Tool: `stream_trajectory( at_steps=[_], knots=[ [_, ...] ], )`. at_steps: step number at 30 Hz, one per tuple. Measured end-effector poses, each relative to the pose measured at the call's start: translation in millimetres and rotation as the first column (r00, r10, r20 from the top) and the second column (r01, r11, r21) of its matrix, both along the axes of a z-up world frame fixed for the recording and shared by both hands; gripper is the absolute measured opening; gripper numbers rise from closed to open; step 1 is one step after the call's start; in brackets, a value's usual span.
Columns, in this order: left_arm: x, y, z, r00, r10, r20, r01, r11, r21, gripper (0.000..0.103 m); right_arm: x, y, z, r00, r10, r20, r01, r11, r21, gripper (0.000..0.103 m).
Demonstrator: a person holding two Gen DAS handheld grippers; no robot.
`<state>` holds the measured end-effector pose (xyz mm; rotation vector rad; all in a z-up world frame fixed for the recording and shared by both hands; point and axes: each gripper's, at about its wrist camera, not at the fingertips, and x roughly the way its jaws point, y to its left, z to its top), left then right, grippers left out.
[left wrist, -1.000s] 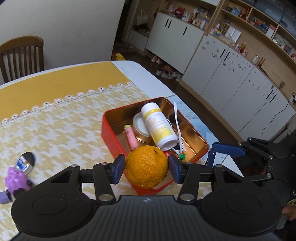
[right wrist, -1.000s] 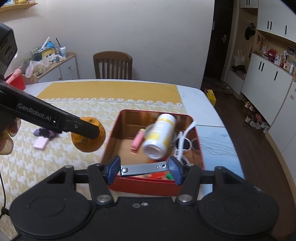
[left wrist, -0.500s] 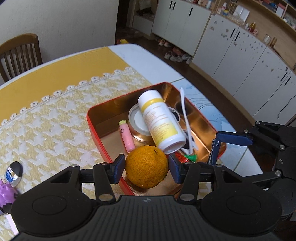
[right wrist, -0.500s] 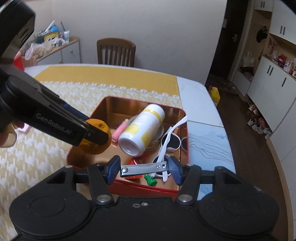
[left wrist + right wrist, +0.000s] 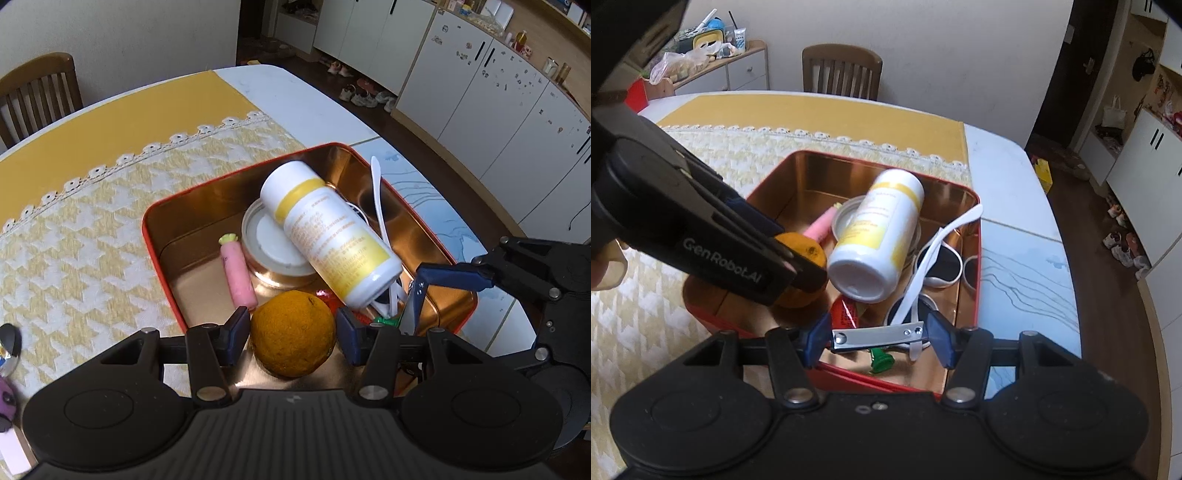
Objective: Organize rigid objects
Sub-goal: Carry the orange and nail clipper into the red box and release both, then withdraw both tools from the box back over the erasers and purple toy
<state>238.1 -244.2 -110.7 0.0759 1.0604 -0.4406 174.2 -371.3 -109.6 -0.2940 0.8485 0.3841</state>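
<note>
My left gripper [image 5: 292, 334] is shut on an orange [image 5: 293, 334] and holds it low inside the near corner of the red tin [image 5: 155, 236]. The orange also shows in the right wrist view [image 5: 809, 254], behind the left gripper's arm. My right gripper [image 5: 877, 338] is shut on a silver nail clipper [image 5: 877, 336] held crosswise over the tin's [image 5: 977, 206] near edge; the clipper also shows in the left wrist view [image 5: 412, 308]. In the tin lie a white and yellow bottle [image 5: 328, 236], a round lidded jar [image 5: 269, 245], a pink tube [image 5: 238, 277] and a white spoon [image 5: 380, 199].
The tin sits on a yellow houndstooth cloth [image 5: 74, 236] near the table's right edge [image 5: 1027, 258]. A small mirror [image 5: 9, 341] and a purple toy [image 5: 5, 402] lie at the left. A wooden chair [image 5: 842, 74] stands at the far side. Cabinets [image 5: 480, 85] line the right.
My left gripper has carried the orange over the tin's rim and lowered it inside. My right gripper has moved forward with the nail clipper over the tin's near edge.
</note>
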Motion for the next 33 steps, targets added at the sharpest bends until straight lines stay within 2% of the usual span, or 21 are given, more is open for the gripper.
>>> stream_trajectory(
  at_steps=[7,16,24,33],
  knots=[
    [5,-5,0,1.000,0.002,0.009,-0.002,1.000,0.006,0.050,8,-4,-4,0.999,0.002,-0.038,-0.001,0.999,0.035,0.056],
    [5,3,2,1.000,0.027,0.007,-0.027,0.999,-0.041,0.050,1,-12,3,0.999,-0.029,-0.034,0.032,0.996,0.084,0.061],
    [-4,9,17,0.998,0.031,0.054,-0.028,0.997,-0.066,0.050,-8,-22,13,0.995,-0.095,-0.028,0.098,0.984,0.151,0.064],
    [-25,15,34,0.992,-0.003,0.123,0.012,0.998,-0.067,0.050,-19,-26,20,0.986,-0.163,-0.021,0.164,0.968,0.190,0.069]
  ],
)
